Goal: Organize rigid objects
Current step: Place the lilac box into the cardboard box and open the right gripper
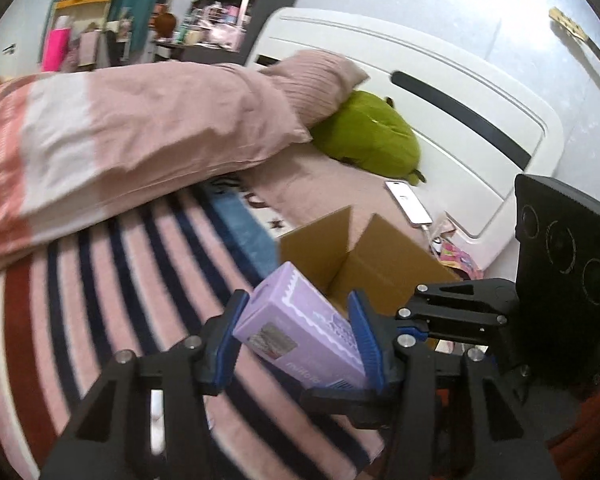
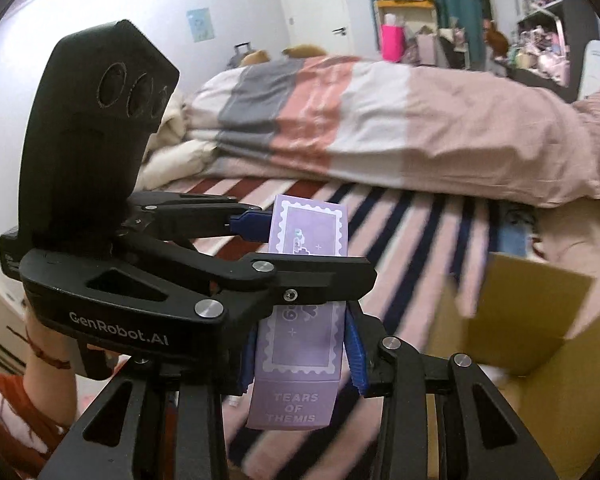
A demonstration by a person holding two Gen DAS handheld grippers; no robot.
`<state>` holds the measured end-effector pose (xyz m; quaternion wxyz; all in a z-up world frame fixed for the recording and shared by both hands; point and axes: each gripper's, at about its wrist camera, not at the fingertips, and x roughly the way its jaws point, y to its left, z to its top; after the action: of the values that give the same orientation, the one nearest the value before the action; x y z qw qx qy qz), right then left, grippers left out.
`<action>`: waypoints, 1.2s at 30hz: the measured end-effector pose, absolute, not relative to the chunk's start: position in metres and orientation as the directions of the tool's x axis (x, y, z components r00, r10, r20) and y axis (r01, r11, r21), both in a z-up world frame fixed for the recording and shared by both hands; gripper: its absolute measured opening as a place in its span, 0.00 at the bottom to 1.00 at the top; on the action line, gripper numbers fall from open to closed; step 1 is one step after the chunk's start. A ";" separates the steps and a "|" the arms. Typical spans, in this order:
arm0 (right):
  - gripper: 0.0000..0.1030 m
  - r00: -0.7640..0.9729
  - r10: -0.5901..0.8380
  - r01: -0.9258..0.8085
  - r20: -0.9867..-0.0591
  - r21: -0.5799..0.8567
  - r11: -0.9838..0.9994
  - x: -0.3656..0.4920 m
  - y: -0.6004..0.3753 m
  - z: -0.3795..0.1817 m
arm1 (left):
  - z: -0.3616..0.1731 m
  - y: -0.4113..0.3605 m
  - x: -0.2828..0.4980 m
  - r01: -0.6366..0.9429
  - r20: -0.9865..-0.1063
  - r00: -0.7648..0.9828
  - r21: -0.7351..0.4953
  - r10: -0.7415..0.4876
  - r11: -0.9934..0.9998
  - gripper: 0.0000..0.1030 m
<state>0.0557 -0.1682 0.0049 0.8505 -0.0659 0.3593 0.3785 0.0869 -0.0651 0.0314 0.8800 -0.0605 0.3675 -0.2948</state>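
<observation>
A purple box printed "Tears of Themis" is held above the striped bed between both grippers. My left gripper is shut on it, blue pads on both sides. In the right wrist view my right gripper is also shut on the purple box, and the left gripper crosses in front from the left, gripping the box's upper part. An open cardboard box sits just beyond the purple box, also at the right in the right wrist view.
A folded pink and white duvet lies across the bed. A green plush and a pink pillow lie by the white headboard. A phone on a cable lies near the cardboard box. Cluttered shelves stand far behind.
</observation>
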 end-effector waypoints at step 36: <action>0.50 0.396 0.601 -0.715 -0.694 0.178 0.676 0.071 -0.196 -0.001 | 0.030 -0.039 0.089 0.316 -0.690 0.638 -0.171 -0.342 0.933 0.74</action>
<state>0.0715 -0.1956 -0.0014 0.8323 -0.0745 0.3815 0.3953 0.0893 -0.0386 0.0303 0.9048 -0.0172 0.3848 -0.1818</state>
